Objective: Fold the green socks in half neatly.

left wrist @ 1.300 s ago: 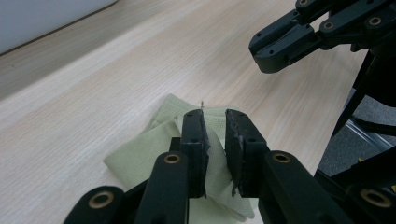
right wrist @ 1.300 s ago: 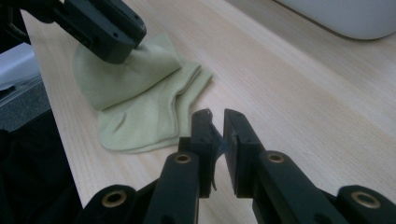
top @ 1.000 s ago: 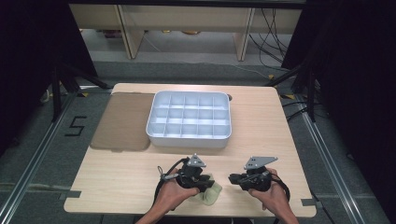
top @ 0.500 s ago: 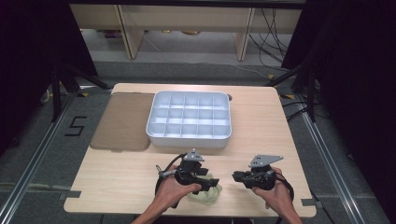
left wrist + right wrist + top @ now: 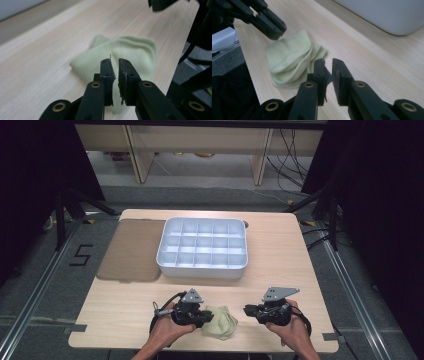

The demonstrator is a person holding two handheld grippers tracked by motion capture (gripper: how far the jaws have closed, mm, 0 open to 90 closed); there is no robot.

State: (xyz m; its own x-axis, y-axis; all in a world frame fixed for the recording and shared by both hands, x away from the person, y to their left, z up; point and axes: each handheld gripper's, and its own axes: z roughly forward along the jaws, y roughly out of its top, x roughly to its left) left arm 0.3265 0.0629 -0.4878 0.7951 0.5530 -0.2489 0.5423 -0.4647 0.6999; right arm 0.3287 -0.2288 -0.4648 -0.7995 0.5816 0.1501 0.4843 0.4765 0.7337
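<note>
Pale-green cloth (image 5: 220, 321) lies crumpled at the table's (image 5: 125, 320) near edge. Left gripper (image 5: 204, 319) sits at its left edge, jaws just closed nearly together, apparently empty; right gripper (image 5: 248, 310), narrow too, waits right. Farther off, the compartment tray (image 5: 202, 268) stands.

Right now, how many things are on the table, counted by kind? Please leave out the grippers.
Pale green cloth: 1
White compartment tray: 1
Brown flat lid or mat: 1
Total: 3
</note>
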